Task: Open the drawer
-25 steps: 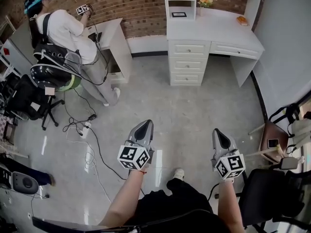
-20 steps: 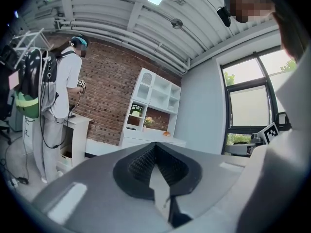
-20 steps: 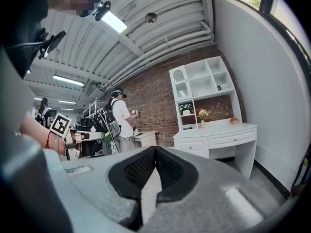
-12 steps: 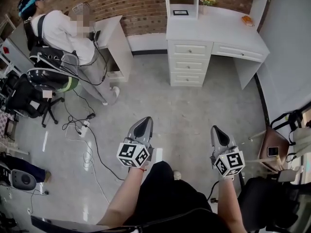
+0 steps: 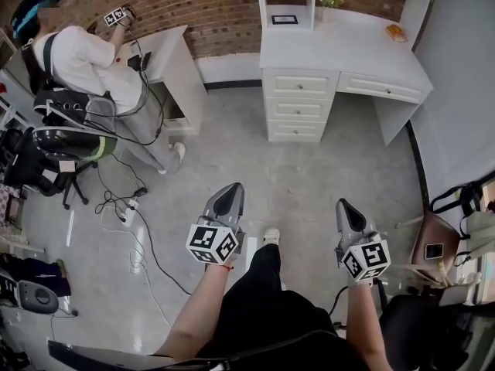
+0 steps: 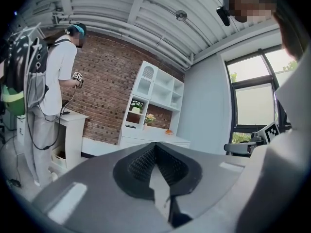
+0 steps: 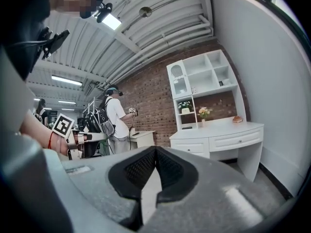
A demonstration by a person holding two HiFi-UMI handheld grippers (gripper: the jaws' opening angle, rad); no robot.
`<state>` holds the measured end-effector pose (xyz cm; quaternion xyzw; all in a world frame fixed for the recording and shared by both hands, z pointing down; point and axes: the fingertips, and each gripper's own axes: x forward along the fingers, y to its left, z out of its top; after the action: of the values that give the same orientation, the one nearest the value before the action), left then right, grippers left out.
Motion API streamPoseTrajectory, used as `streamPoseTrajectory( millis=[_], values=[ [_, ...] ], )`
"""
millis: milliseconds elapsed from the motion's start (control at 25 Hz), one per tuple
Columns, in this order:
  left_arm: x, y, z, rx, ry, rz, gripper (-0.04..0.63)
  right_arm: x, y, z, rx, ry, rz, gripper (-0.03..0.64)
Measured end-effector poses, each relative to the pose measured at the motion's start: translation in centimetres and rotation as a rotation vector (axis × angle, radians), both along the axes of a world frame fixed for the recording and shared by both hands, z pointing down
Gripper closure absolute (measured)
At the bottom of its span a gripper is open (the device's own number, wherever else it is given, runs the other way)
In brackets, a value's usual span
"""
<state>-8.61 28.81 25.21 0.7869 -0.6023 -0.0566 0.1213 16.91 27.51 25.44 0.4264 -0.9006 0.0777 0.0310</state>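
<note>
The white desk (image 5: 340, 49) stands against the brick wall, far across the floor. Its stack of three drawers (image 5: 296, 107) is closed, as is a wide drawer (image 5: 379, 88) beside it. My left gripper (image 5: 229, 192) and right gripper (image 5: 345, 209) are held level above the floor and point toward the desk, well short of it. Both are shut with nothing between the jaws. The left gripper (image 6: 154, 147) sees the desk top (image 6: 146, 139) just over its jaws. From the right gripper (image 7: 155, 152) the drawers (image 7: 194, 147) show at mid-distance.
Another person (image 5: 81, 52) stands at a small white desk (image 5: 174, 60) back left, with an office chair (image 5: 58, 141) behind. Cables (image 5: 131, 207) trail on the floor at left. A dark chair (image 5: 433, 319) and a small stool with a phone (image 5: 433, 246) are at right.
The view has advanced toward the desk with both grippers carried along, still shut. My leg has stepped forward between them.
</note>
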Motion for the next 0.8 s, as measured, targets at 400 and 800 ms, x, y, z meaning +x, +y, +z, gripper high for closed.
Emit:
streamPoseTrajectory(
  millis=[400,800],
  values=[
    [-1.6,-11.0,-0.3,-0.017,0.001,0.045,0.592,-1.1,-9.8,-0.1,-0.025,0.0,0.062,0.614],
    [-2.9,-19.9,0.7,-0.034,0.001,0.101,0.592,-2.8,-17.6,0.9,-0.052,0.008,0.108,0.615]
  ],
)
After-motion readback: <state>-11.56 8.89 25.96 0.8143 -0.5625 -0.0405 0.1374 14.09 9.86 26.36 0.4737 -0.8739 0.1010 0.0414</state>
